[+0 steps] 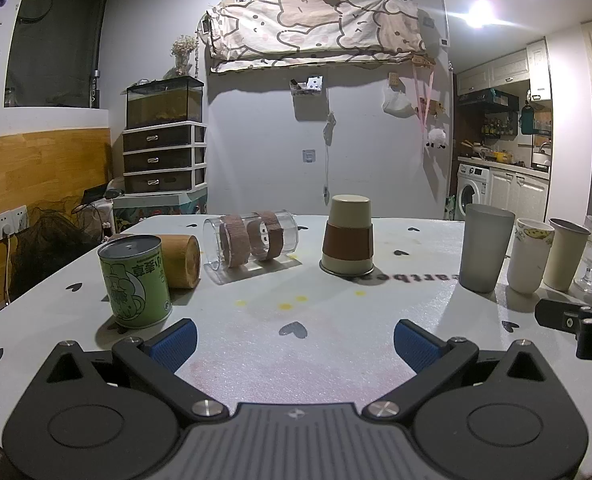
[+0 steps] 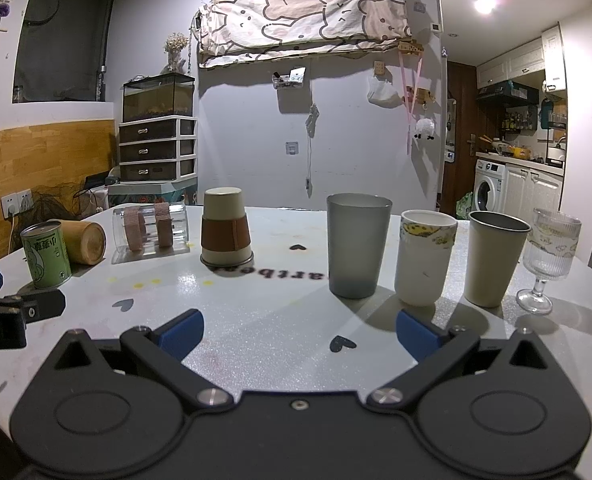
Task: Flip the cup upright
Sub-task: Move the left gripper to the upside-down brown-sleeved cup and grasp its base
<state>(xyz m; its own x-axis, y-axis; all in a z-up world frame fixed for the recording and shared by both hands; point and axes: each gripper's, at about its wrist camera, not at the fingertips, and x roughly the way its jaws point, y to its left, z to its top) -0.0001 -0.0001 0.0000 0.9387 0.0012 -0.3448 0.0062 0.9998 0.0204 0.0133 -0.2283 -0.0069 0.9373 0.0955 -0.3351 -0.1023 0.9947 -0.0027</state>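
A beige cup with a brown sleeve [image 1: 348,237] stands upside down on the white table [image 1: 296,312]; it also shows in the right wrist view [image 2: 226,229]. A clear glass with two brown bands [image 1: 251,240] lies on its side to its left, also in the right wrist view [image 2: 150,226]. A wooden cup [image 1: 182,256] lies on its side further left. My left gripper [image 1: 294,340] is open and empty, well short of the cups. My right gripper [image 2: 299,332] is open and empty, in front of the grey tumbler [image 2: 358,245].
A green can [image 1: 135,282] stands at the left. Upright at the right are a white paper cup [image 2: 426,257], a beige cup [image 2: 494,258] and a ribbed wine glass [image 2: 546,258]. The right gripper's finger shows at the left wrist view's right edge [image 1: 576,320].
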